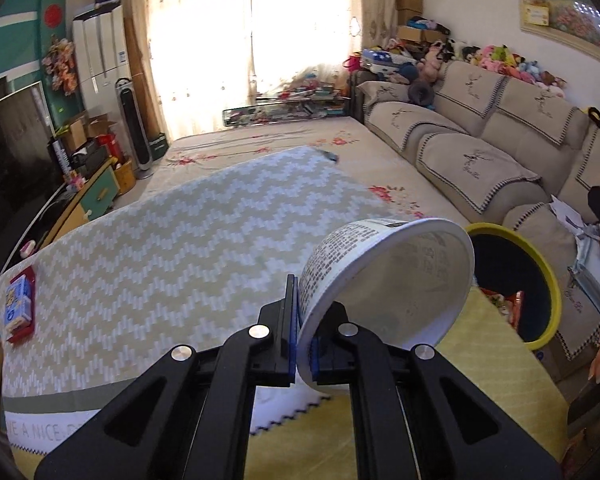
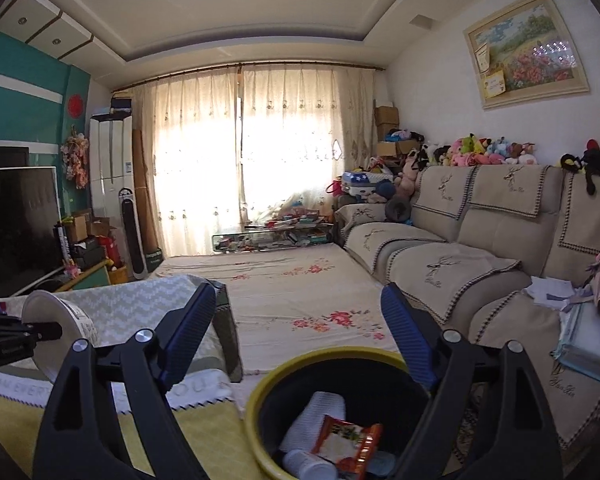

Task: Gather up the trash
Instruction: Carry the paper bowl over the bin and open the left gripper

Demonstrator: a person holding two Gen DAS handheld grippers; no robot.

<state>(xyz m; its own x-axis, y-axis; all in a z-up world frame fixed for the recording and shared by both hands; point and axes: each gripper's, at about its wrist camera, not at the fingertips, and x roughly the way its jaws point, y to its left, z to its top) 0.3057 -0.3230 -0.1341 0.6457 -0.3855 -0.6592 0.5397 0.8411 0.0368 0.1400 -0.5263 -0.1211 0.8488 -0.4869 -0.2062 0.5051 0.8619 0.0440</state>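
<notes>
Left wrist, bin [image 1: 548, 280] half hidden behind cup [image 1: 380, 280]

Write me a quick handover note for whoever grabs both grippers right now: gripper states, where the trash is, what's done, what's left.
Left gripper: shut on the rim of the white paper bowl, carried tilted above the table, beside the bin.
Right gripper: open, holding nothing, hovering over the yellow-rimmed bin.
Done: an orange snack wrapper, a white bottle and a white cloth-like piece are in the bin.
Left: drop the bowl in the bin; check the red-and-blue packet at the table's far edge.
</notes>
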